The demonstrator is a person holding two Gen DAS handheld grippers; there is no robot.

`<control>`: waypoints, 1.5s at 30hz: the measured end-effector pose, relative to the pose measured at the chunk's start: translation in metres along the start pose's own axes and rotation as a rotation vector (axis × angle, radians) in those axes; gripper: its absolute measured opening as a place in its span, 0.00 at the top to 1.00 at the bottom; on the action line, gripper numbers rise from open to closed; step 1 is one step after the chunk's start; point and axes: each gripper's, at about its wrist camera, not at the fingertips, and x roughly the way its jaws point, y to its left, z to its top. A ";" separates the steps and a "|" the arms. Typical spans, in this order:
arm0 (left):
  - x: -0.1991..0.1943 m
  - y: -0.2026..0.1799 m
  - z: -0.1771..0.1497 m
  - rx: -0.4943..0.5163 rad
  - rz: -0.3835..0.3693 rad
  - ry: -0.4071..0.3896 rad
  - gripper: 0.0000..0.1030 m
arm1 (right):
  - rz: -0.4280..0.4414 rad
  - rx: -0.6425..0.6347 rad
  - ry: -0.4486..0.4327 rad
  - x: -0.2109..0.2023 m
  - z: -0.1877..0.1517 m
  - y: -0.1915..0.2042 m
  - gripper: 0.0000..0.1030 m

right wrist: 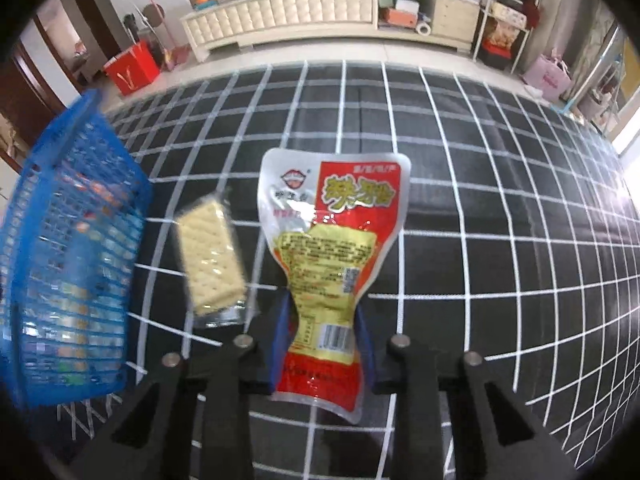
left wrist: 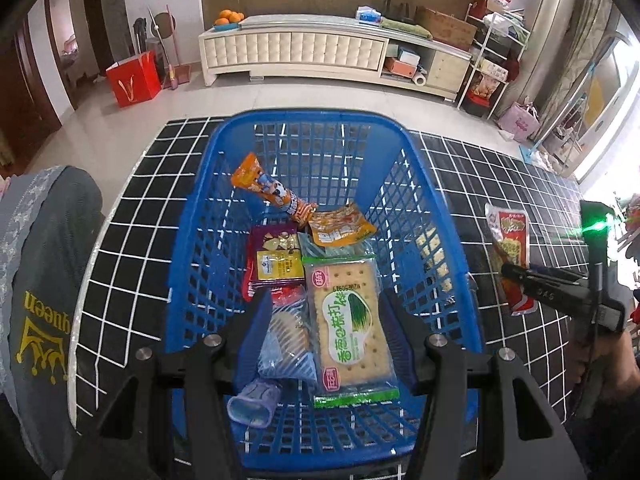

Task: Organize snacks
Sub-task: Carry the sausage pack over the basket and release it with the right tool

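Note:
A blue plastic basket (left wrist: 312, 118) stands on the black grid cloth and holds several snack packets, among them a green cracker pack (left wrist: 348, 320), a purple-and-yellow packet (left wrist: 276, 260) and an orange packet (left wrist: 268, 188). My left gripper (left wrist: 326, 312) hovers over the basket's near end, open; its pads press on nothing. My right gripper (right wrist: 322, 308) is shut on the lower part of a red-and-silver snack pouch (right wrist: 332, 208), held off the cloth to the right of the basket (right wrist: 60, 184). A clear pack of plain crackers (right wrist: 212, 248) lies on the cloth between basket and pouch.
The grid cloth (right wrist: 480, 200) stretches far to the right. A person's grey garment (left wrist: 44, 280) is close on the left of the basket. Beyond the table are a white cabinet (left wrist: 296, 52) and a red bag (left wrist: 134, 78) on the floor.

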 end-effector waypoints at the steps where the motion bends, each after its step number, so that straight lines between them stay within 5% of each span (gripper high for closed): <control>1: -0.004 -0.001 -0.001 0.002 0.003 -0.006 0.48 | 0.008 -0.003 -0.015 -0.007 0.001 0.000 0.66; 12: -0.048 -0.006 -0.004 0.033 0.023 -0.062 0.48 | 0.167 -0.040 -0.156 -0.115 0.000 0.030 0.66; 22: -0.058 0.013 -0.005 0.022 0.042 -0.076 0.48 | 0.280 -0.069 -0.160 -0.135 0.026 0.077 0.66; 37: -0.045 0.072 0.002 -0.001 0.104 -0.069 0.49 | 0.265 -0.279 -0.066 -0.096 0.046 0.176 0.66; 45: -0.026 0.097 0.004 -0.044 0.087 -0.042 0.49 | 0.191 -0.333 0.064 -0.040 0.052 0.200 0.66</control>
